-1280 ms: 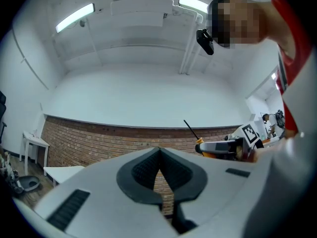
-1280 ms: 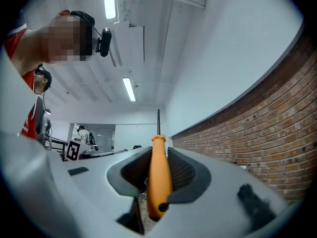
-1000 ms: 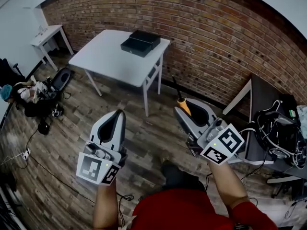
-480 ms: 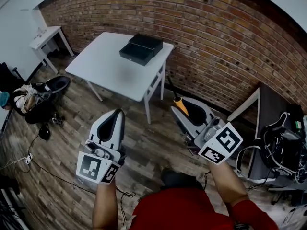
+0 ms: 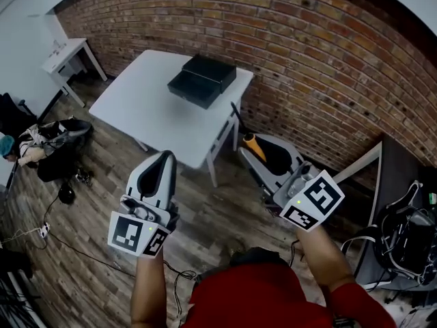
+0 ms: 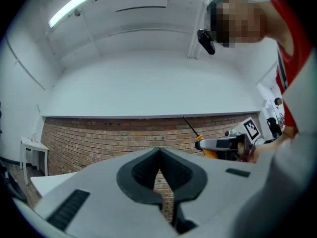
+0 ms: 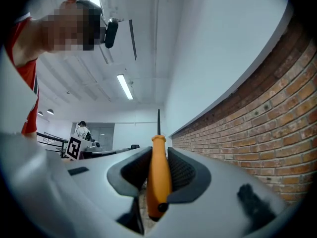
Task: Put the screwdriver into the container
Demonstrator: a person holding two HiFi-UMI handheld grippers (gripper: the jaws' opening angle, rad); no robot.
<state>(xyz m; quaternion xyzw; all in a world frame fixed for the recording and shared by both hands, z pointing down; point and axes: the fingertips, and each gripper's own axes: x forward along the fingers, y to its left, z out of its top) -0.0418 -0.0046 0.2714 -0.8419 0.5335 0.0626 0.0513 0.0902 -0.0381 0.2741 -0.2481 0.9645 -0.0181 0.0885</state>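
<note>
The screwdriver (image 5: 250, 142) has an orange handle and a thin black shaft pointing up and away. My right gripper (image 5: 254, 147) is shut on its handle, held in the air at the right of the head view. In the right gripper view the handle (image 7: 158, 177) stands upright between the two pads. The container is a black box (image 5: 203, 80) on the white table (image 5: 140, 115), ahead of both grippers. My left gripper (image 5: 162, 164) is shut and empty, lower left of the table's near corner. From the left gripper view the screwdriver (image 6: 206, 146) shows at the right.
A brick wall (image 5: 314, 53) runs behind the table. A small white side table (image 5: 68, 50) stands at the far left. Bags and cables (image 5: 48, 142) lie on the wooden floor at the left. A dark desk with tangled cables (image 5: 403, 234) is at the right.
The white table and black box have come nearer and lower in the head view. Both grippers keep their pose, and the screwdriver stays in the right one.
</note>
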